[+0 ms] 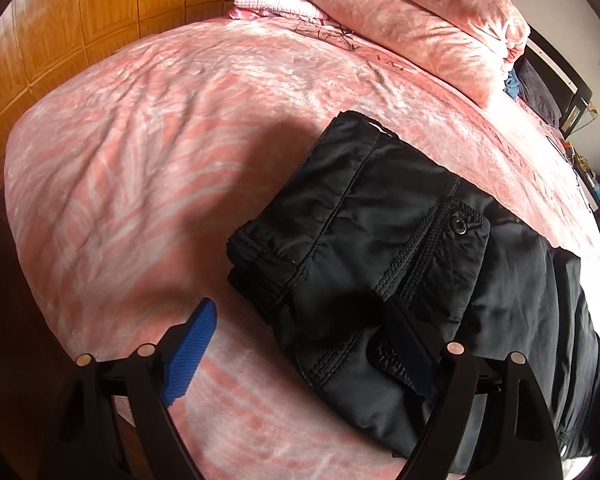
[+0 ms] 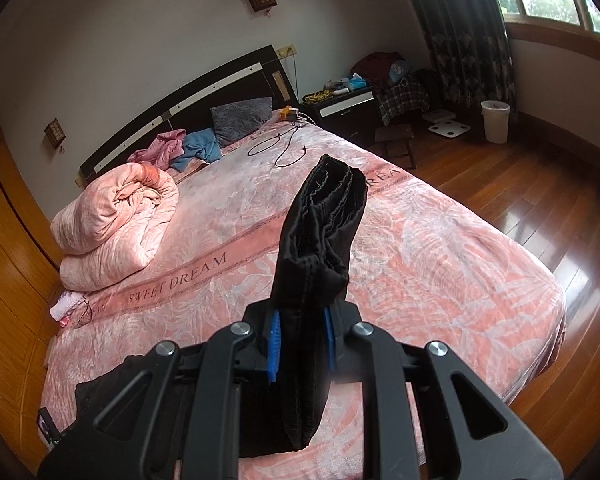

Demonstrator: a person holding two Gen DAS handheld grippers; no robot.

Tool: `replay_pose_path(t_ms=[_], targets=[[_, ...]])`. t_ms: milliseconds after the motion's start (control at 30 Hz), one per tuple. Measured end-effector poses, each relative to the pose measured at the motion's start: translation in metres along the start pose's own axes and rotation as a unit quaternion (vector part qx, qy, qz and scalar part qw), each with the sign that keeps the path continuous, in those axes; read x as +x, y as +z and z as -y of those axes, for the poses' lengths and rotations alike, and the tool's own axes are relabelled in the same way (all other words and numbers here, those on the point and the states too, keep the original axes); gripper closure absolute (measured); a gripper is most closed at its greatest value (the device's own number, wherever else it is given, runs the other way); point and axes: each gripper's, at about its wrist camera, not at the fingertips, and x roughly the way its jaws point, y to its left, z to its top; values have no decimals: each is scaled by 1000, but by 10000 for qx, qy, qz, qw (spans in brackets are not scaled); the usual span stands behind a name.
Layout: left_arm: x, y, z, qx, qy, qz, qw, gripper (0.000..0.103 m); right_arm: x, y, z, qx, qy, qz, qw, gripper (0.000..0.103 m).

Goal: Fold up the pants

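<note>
- We see the left claw (image 1: 296, 344) released, jaws spread wide, hovering over the near edge of the black pants (image 1: 380, 240).
- Its blue pad (image 1: 188, 354) is over the pink bedspread (image 1: 140, 140); the other finger is dark against the fabric, and we can't tell if it touches.
- In the left wrist view the pants lie folded into a thick stack on the bed, snap button (image 1: 459, 226) facing up, more black fabric trailing to the right.
- Right claw (image 2: 300, 344) is clenched on a folded bundle of the black pants (image 2: 320, 232), blue pads pressing both sides.
- That bundle sticks out past the fingertips, layered edges showing at the far end, raised off the bedspread (image 2: 440, 260).
- More black fabric (image 2: 112, 384) lies on the bed at lower left of the right wrist view.
- A rolled pink duvet (image 2: 112, 220) sits toward the headboard (image 2: 180, 108), well apart from the pants.
</note>
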Motion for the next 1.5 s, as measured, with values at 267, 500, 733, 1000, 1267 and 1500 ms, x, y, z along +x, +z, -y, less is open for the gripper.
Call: replay_pose_path(t_ms=[267,500,733,1000,1267,1500], targets=[[0,-1,-1,-17,26,0,10000,13,-9,-4,-33,-576,-42,207,9981,87],[0,0,1,16,68,12,10000,13,-11,-5,-48,-868,-19,313,9957,87],[0,0,2,47,117,13,9999,13,-11,-3,-57,-1010,58,357,9942,87],[0,0,3,49,113,14,9999,13,-13,-5,-70,-1277,36,431,9909,87],[0,0,2,46,99,19,9999,13,-14,-9,-90,-1568,15,472,9865,87],[0,0,3,48,50,15,10000,13,-13,-12,-110,-1829,14,455,9821,87]])
